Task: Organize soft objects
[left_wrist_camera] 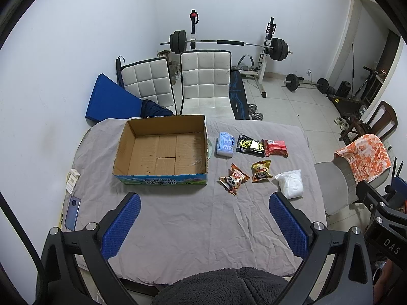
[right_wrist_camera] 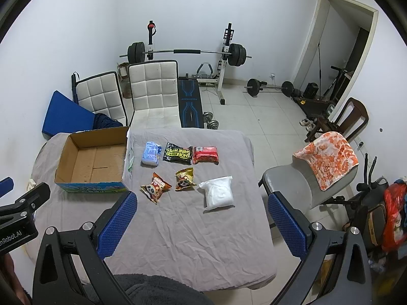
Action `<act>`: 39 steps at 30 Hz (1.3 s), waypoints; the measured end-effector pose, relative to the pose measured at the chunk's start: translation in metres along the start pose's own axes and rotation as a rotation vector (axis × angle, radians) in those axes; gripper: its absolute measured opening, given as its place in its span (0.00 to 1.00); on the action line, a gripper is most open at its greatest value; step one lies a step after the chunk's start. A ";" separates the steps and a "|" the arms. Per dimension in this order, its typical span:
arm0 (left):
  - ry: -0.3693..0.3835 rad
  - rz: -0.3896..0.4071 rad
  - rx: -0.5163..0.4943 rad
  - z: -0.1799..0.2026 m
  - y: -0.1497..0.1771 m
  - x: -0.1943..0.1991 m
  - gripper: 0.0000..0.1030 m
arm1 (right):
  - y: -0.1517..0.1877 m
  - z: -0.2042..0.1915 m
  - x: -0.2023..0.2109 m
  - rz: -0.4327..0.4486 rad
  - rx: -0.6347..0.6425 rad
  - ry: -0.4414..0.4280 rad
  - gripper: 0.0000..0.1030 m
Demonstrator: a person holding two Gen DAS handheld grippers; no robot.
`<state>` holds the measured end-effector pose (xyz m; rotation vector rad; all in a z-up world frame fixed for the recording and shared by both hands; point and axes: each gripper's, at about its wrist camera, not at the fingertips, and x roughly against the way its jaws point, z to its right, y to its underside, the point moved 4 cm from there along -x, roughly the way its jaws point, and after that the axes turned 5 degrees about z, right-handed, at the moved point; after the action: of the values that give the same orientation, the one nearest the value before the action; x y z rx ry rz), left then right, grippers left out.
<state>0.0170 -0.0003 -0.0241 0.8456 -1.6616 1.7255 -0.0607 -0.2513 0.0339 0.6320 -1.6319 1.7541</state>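
An open empty cardboard box (left_wrist_camera: 162, 152) (right_wrist_camera: 92, 161) sits at the table's far left. To its right lie a light blue pack (left_wrist_camera: 225, 145) (right_wrist_camera: 151, 153), a black wipes pack (left_wrist_camera: 250, 145) (right_wrist_camera: 178, 153), a red pack (left_wrist_camera: 276, 148) (right_wrist_camera: 206, 155), two panda snack bags (left_wrist_camera: 234, 181) (left_wrist_camera: 261, 170) (right_wrist_camera: 155, 187) (right_wrist_camera: 185, 178) and a white soft bag (left_wrist_camera: 291, 183) (right_wrist_camera: 219, 195). My left gripper (left_wrist_camera: 204, 225) is open and empty, above the table's near side. My right gripper (right_wrist_camera: 202, 225) is open and empty, near the white bag.
The table is covered by a grey cloth (left_wrist_camera: 203, 228). A phone (left_wrist_camera: 72, 212) and a white box (left_wrist_camera: 72, 180) lie at its left edge. Two white chairs (left_wrist_camera: 203, 81) stand behind it, and a grey chair with an orange towel (right_wrist_camera: 328, 160) to the right. Gym weights (right_wrist_camera: 185, 50) stand at the back.
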 end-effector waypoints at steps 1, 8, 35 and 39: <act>-0.001 0.001 0.000 0.000 0.000 0.000 1.00 | 0.000 0.000 0.000 -0.001 -0.001 -0.002 1.00; -0.001 -0.003 -0.003 0.001 0.001 0.000 1.00 | -0.003 -0.005 -0.005 -0.009 0.002 -0.007 1.00; 0.038 -0.329 -0.212 0.074 -0.001 -0.252 1.00 | 0.061 0.068 -0.358 -0.550 0.025 -0.102 1.00; 0.025 -0.432 -0.278 0.094 0.019 -0.323 0.99 | 0.081 0.077 -0.426 -0.617 0.015 -0.116 1.00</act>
<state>0.2072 -0.0910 -0.2866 0.9586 -1.5196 1.1790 0.1596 -0.3864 -0.3230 1.1220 -1.3015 1.2919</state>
